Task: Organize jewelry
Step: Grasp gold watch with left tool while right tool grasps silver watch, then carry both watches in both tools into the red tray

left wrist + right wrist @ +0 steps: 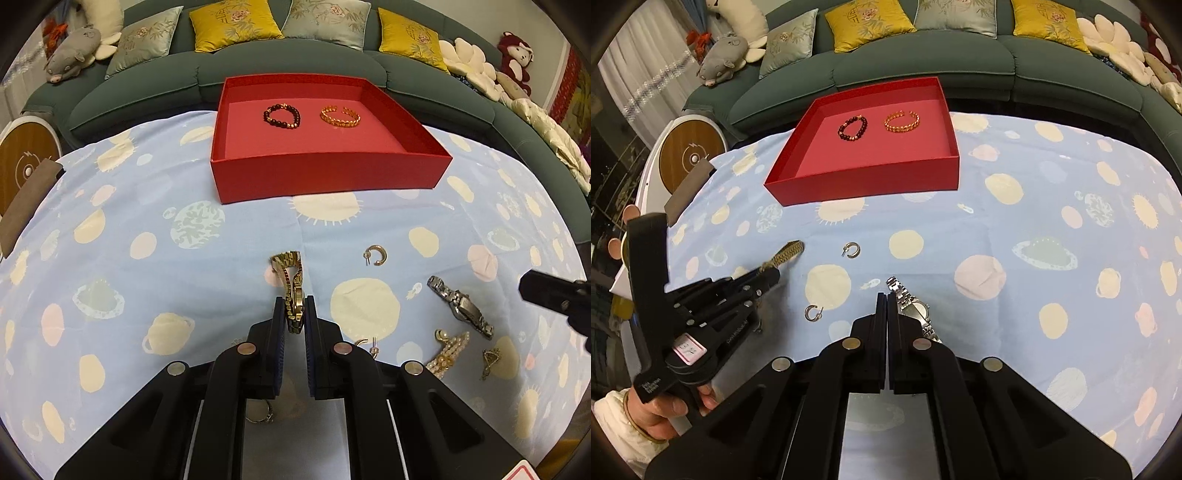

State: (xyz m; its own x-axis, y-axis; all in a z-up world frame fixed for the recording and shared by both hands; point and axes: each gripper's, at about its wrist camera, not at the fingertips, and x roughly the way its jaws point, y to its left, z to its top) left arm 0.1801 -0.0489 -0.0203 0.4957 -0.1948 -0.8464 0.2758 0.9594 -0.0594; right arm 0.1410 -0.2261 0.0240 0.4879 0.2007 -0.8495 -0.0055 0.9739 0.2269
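On the tablecloth, left hand-held gripper [294,314] clamps gold watch [291,284]; right [887,306] closed empty.

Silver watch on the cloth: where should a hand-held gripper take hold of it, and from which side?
Probably the case in the middle of the silver watch, pinched across its narrow width from straight above. It lies flat and stretched out diagonally on the cloth. The case looks like its thickest, most rigid part, while the linked band on either side would likely flop.
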